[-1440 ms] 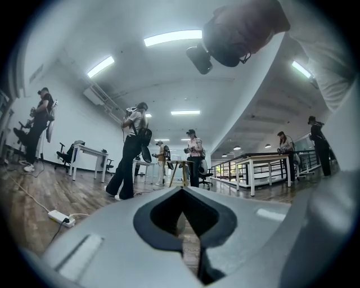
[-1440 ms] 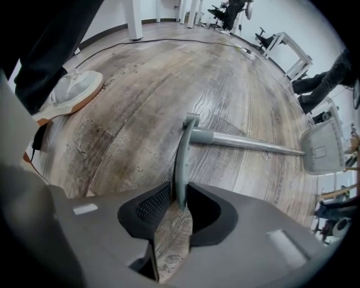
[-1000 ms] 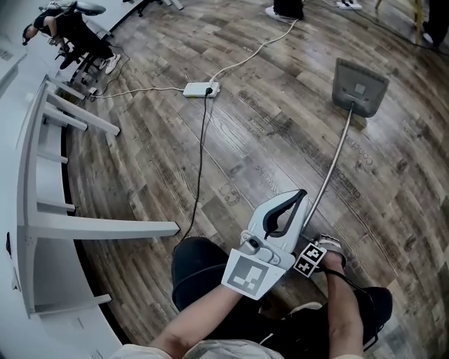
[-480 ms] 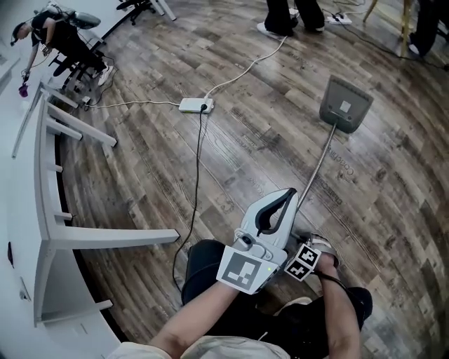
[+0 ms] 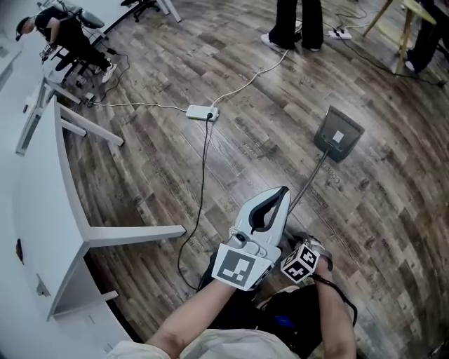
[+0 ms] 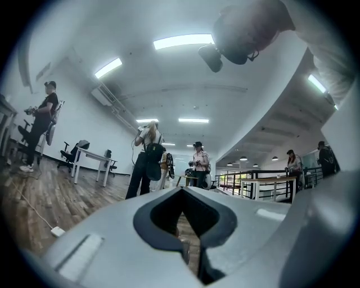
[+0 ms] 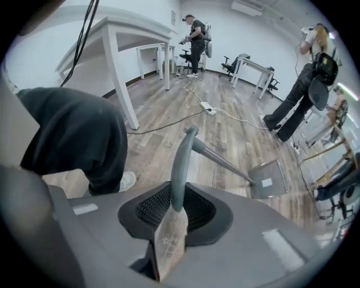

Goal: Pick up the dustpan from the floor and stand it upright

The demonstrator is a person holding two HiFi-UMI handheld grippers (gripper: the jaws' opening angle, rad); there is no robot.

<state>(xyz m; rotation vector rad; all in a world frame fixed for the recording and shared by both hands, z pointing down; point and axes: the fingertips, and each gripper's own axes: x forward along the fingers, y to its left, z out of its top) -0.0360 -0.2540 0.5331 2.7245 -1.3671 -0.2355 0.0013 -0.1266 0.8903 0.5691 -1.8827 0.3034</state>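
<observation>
The grey dustpan's pan [image 5: 338, 134] rests on the wood floor, and its long thin pole [image 5: 309, 179] slants back toward me. In the right gripper view the grey-green handle grip [image 7: 179, 163], with a paper tag [image 7: 169, 242] hanging from it, runs between the jaws of my right gripper [image 7: 174, 222], which is shut on it; the pan [image 7: 269, 179] lies beyond. In the head view only the right gripper's marker cube [image 5: 302, 261] shows. My left gripper [image 5: 281, 191] lies over it, shut and holding nothing.
A white table [image 5: 63, 182] stands along the left. A power strip [image 5: 201, 111] and its cables cross the floor ahead. People stand at the far side [image 5: 295, 21], one sits far left [image 5: 63, 31], and wooden legs [image 5: 401, 24] show top right.
The view has risen: the pan looks smaller and sits nearer the middle of the head view, with the pole steeper. Both grippers stay together at the handle end.
</observation>
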